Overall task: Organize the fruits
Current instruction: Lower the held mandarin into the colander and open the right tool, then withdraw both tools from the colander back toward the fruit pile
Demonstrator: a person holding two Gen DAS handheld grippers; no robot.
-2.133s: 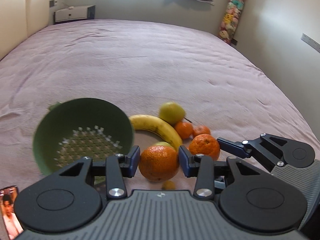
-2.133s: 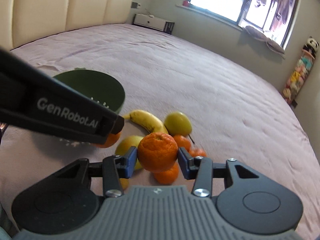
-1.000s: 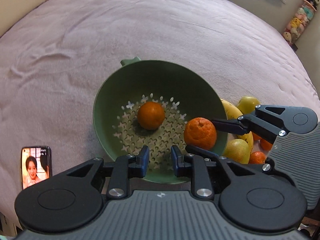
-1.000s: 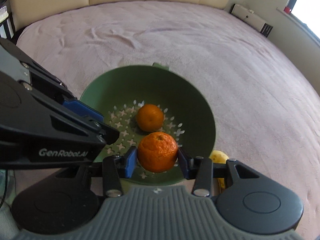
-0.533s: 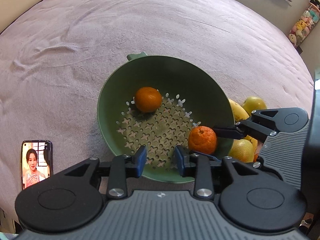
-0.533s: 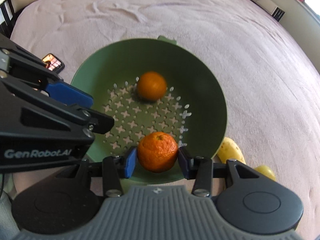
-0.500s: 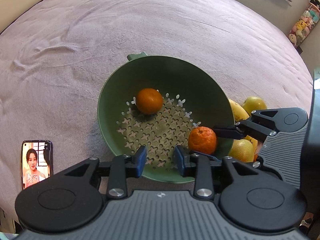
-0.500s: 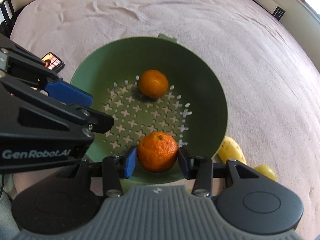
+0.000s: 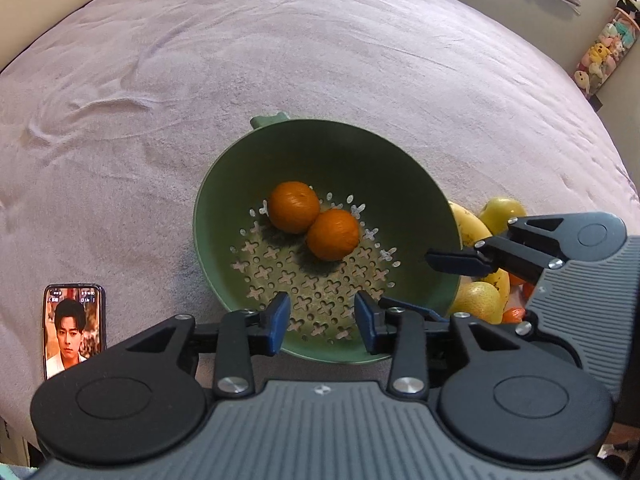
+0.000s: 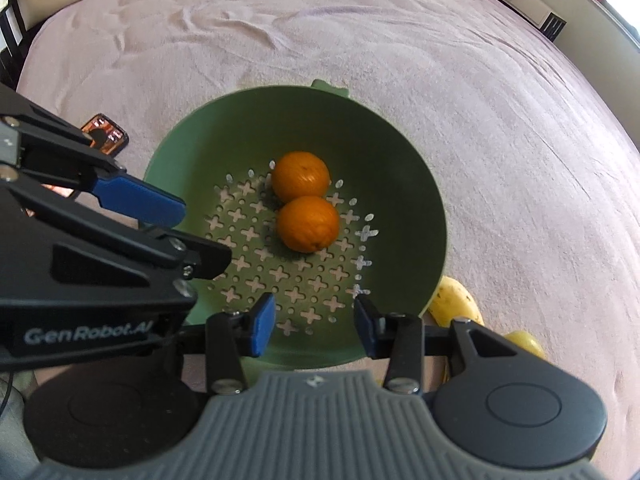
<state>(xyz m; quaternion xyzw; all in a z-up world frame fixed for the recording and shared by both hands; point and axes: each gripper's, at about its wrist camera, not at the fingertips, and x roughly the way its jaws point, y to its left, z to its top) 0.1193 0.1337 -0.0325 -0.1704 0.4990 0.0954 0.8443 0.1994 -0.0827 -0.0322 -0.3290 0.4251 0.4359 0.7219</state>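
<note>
Green colander (image 9: 404,184) at frame centre holds two oranges (image 9: 294,207) touching on its perforated floor; remaining fruit pile (image 9: 480,300) lies at its right rim. Left gripper (image 9: 322,320), jaws just opening, and right gripper (image 10: 314,326) hover spread, empty. Best next: lift clear of the rim before reaching right.

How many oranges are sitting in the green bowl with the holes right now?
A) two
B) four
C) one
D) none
A: two oranges lie touching each other on the holed bottom of the green bowl, and both grippers above it are empty.
</note>
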